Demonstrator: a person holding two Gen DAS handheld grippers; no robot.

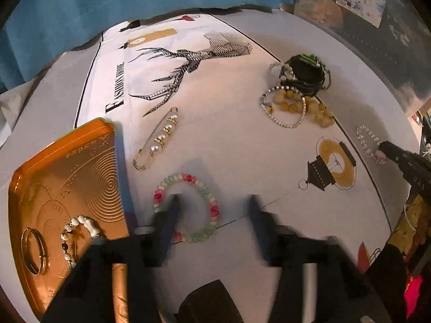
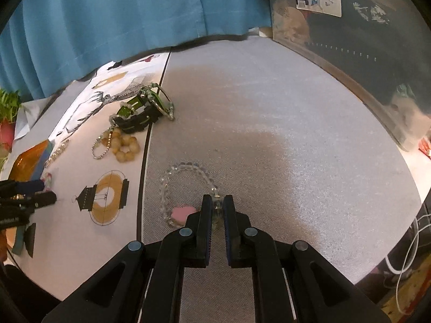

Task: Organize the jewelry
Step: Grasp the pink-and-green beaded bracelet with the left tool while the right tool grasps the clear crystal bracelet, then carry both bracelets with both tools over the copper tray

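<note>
A pink, green and white bead bracelet lies flat on the printed cloth. My left gripper stands open over it, one finger inside the loop, the other outside on the right, so the loop's right side sits between them untouched. To its left is a gold tray holding a gold bangle and a white bead bracelet. My right gripper is shut on a clear bead bracelet with a pink charm, resting on the grey cloth. The right gripper also shows at the right edge of the left wrist view.
A pearl pin lies above the bead bracelet. Further back is a pile: yellow bead bracelet, rhinestone chain, black and green cuff. A blue curtain hangs behind; a clear storage bin stands at the right.
</note>
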